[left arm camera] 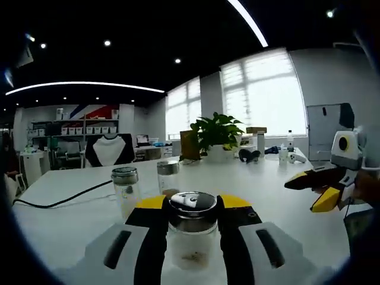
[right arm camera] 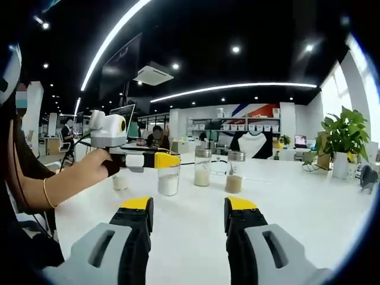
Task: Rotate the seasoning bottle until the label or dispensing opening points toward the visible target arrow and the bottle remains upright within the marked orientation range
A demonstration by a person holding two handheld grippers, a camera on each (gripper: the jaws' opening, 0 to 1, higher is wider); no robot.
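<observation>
Left gripper (left arm camera: 191, 228) jaws pinch the clear glass seasoning bottle with chrome cap (left arm camera: 191, 233) at bottom centre of the left gripper view, upright on the white table (left arm camera: 71, 225). Right gripper (right arm camera: 187, 215) jaws spread, nothing between them. Two more steel-capped glass jars (left arm camera: 126, 189) stand just behind, upper left of the clamped one.

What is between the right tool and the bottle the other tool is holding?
In the right gripper view, just bare white table lies between the right tool and the held bottle.
</observation>
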